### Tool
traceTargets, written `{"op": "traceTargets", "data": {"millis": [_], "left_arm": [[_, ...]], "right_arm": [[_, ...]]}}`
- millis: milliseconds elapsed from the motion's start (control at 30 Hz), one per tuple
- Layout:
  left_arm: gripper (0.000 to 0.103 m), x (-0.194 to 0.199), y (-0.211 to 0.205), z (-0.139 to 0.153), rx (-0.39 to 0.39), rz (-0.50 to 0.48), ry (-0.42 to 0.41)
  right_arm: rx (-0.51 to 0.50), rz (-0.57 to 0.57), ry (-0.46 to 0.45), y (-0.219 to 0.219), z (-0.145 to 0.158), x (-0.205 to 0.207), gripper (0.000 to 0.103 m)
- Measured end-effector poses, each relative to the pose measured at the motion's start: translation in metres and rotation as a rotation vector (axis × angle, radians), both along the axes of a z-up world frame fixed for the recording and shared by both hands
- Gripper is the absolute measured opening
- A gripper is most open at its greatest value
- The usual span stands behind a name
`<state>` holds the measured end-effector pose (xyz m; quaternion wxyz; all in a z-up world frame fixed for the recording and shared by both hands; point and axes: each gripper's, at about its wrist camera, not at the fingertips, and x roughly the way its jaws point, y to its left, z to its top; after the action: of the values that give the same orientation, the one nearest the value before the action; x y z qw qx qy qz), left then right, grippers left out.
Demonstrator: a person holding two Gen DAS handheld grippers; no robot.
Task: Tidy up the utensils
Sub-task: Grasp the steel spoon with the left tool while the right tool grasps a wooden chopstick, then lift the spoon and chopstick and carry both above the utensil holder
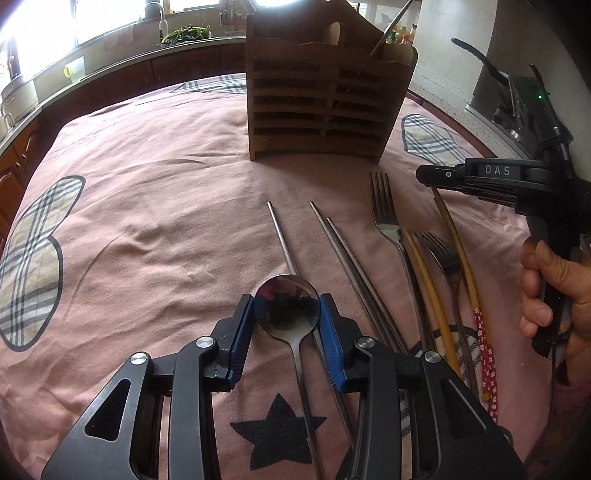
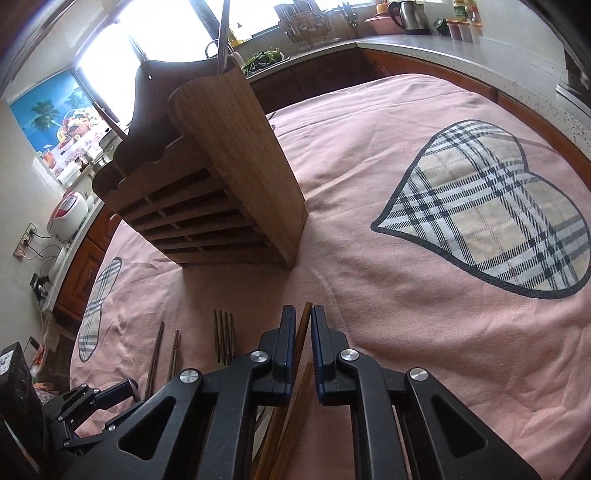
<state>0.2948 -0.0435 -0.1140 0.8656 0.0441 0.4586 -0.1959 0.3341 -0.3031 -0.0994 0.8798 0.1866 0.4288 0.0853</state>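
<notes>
A wooden utensil holder (image 1: pixel 325 99) stands on the pink cloth; it also shows in the right wrist view (image 2: pixel 229 173). My left gripper (image 1: pixel 287 312) has its blue pads on both sides of the bowl of a steel spoon (image 1: pixel 286 306), shut on it. Steel chopsticks (image 1: pixel 343 254), two forks (image 1: pixel 386 218) and wooden chopsticks (image 1: pixel 456 251) lie to its right. My right gripper (image 2: pixel 303 338) is closed on a wooden chopstick (image 2: pixel 302 332) above the cloth; in the left wrist view it (image 1: pixel 424 173) sits over the chopsticks' far ends.
The pink cloth (image 1: pixel 147 206) with plaid patches covers the table. A kitchen counter (image 2: pixel 443 40) with kettle and jars runs behind. A person's hand (image 1: pixel 550 291) holds the right gripper's handle. A steel utensil (image 2: pixel 223 33) stands in the holder.
</notes>
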Motion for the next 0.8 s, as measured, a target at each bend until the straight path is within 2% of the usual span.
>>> {"op": "traceTargets", "data": {"millis": [267,800], "left_arm": [[0.034,-0.010,0.021,0.018,-0.078,0.033,-0.012],[0.033,-0.055,0.047,0.073,-0.175,0.098,-0.143]], "right_arm": [[0.033,0.005,-0.046,-0.006,0.020,-0.017,0.007],[0.059,0.057,-0.185,0.008,0.079,-0.074,0.005]]}}
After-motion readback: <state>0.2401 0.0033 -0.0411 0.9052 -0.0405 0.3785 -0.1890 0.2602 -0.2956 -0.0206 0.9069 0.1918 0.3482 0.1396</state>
